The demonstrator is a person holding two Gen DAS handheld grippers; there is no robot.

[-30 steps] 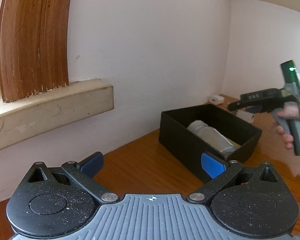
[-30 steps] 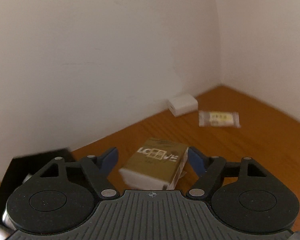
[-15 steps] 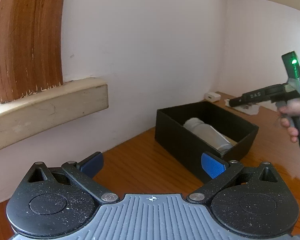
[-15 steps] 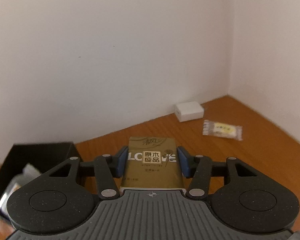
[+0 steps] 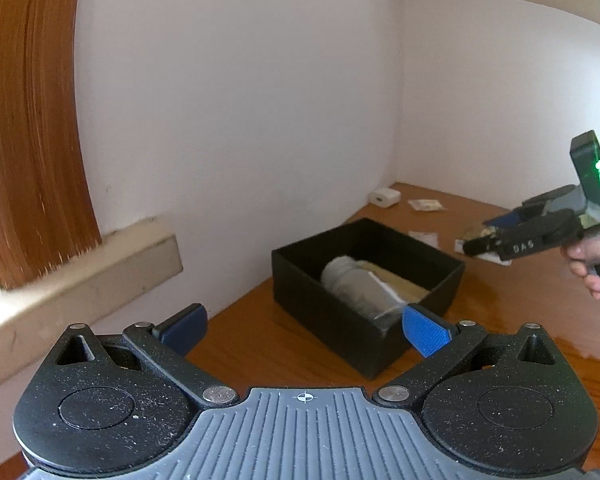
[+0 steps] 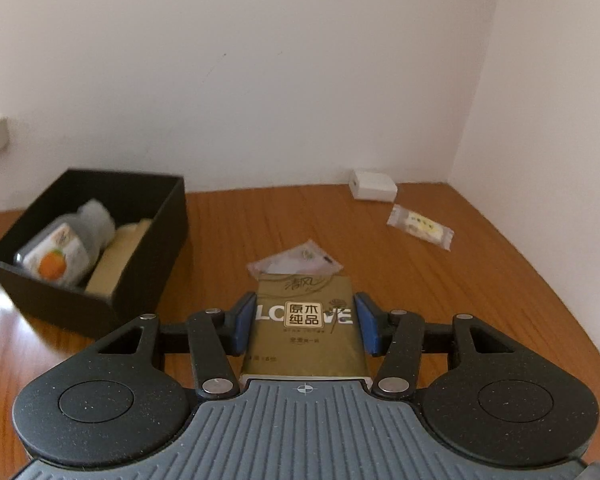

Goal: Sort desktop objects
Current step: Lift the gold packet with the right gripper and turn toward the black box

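L wrist view: left gripper (image 5: 304, 330) low in frame, blue pads wide apart, nothing btwn them. Past its tips, black box (image 5: 342, 320) sits on the wooden desk (image 5: 260, 344), near the white wall. Inside box: clear bottle (image 5: 360, 292) lying on its side, w/ a tan flat item (image 5: 400, 286) beside it. Far corner of desk: white charger block (image 5: 385, 196) against wall, small clear snack packet (image 5: 424, 205) just beside it. Another clear packet (image 5: 424, 237) lies on desk beyond the box. Right edge of frame: right gripper (image 5: 484, 240) seen from the side, carried in a person's hand (image 5: 588, 260), clear of the desk; gold pack edge visible at its tips. Green LED lit on its top unit. Left of frame: beige ledge (image 5: 100, 280) w/ brown wood panel (image 5: 24, 120) above.

R wrist view: right gripper (image 6: 305, 322) clamped on gold tissue pack (image 6: 305, 328); jaws have just been closing, now both blue pads press the pack's long sides. Pack lies flat, label up, "LOVE" text w/ Chinese characters. Just past it on desk: crumpled clear wrapper (image 6: 296, 262). Black box (image 6: 140, 256) to the left, well apart from pack; bottle (image 6: 60, 252) w/ orange-fruit label inside, tan item (image 6: 116, 260) beside it. Charger block (image 6: 374, 185) at wall, snack packet (image 6: 420, 226) near it.
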